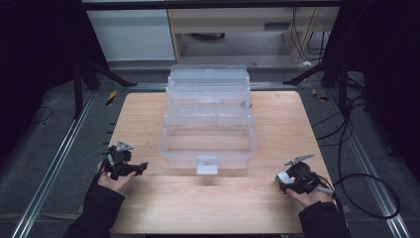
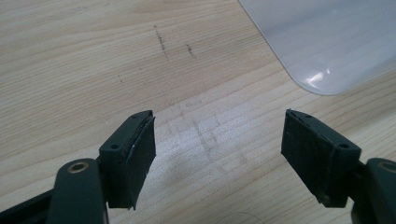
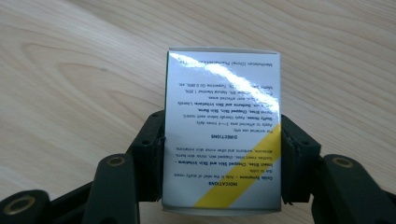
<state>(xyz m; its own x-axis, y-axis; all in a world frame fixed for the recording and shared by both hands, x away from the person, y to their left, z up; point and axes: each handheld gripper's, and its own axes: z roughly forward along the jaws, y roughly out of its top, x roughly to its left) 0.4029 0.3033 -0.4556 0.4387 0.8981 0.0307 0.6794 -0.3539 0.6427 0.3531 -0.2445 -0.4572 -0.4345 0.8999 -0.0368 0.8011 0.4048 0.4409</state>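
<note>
A small box point(image 3: 223, 130) is being squeezed between the pads of the right claw point(image 1: 288, 182), near the right side of the table point(image 1: 208, 208), ready for carrying to the open bin point(image 1: 208, 144). The left claw point(image 2: 219, 154) is being kept wide open, with nothing in it.

The small box point(image 3: 223, 135) is white with fine black print and a yellow diagonal stripe running from about 7 o'clock to 2 o'clock. The right gripper point(image 3: 223, 154) and left gripper point(image 2: 219, 154) are black. The storage box point(image 1: 208, 119) is clear, frosty plastic. The table point(image 1: 198, 198) is pale wood with fine grain.
</note>
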